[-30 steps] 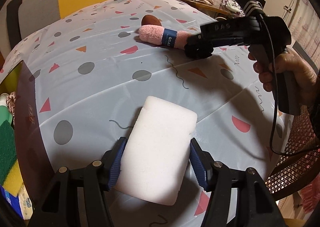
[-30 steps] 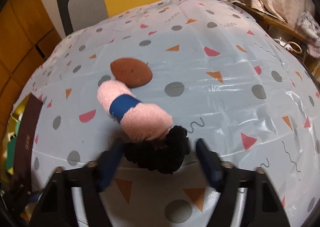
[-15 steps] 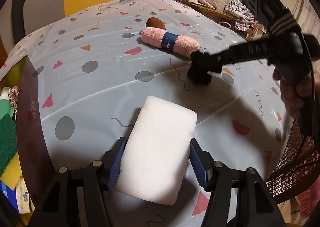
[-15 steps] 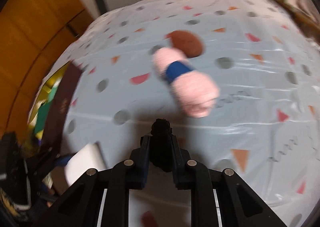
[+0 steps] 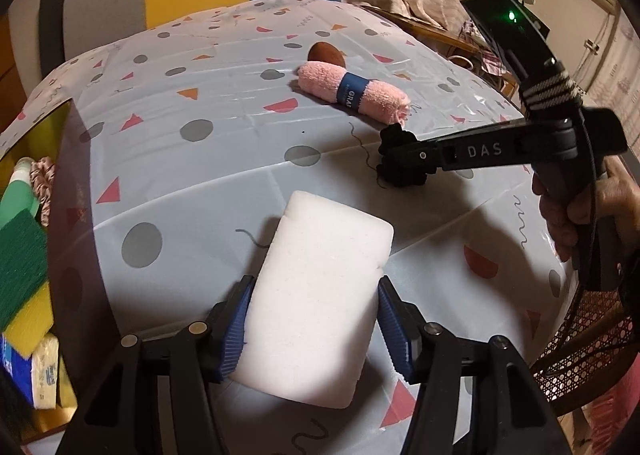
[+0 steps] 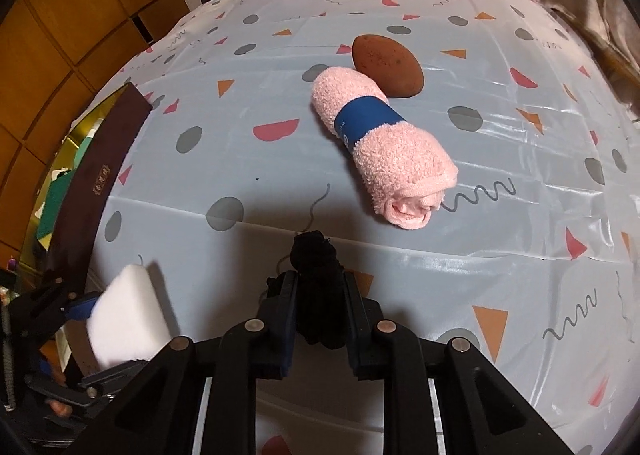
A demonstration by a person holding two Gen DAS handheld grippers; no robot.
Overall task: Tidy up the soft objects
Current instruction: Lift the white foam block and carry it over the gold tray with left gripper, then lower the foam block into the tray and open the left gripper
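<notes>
Patterned cloth covers our bench [image 5: 224, 159]. At left, a box [image 5: 28, 255] of sponges. Our left gripper [image 5: 316, 319] clamps a white foam block [image 5: 316, 295] above the cloth. Centre: pink rolled towel [image 6: 380, 147] touching a brown egg-shaped sponge [image 6: 388, 65]. Our right gripper [image 6: 318, 291] pinches a black scrunchie [image 6: 316, 255], near the towel's end.

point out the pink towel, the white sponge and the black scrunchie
pink towel [image 6: 400, 159], right wrist view, terry near the open end
white sponge [image 5: 316, 295], left wrist view, top face
black scrunchie [image 6: 314, 255], right wrist view, bunched front
</notes>
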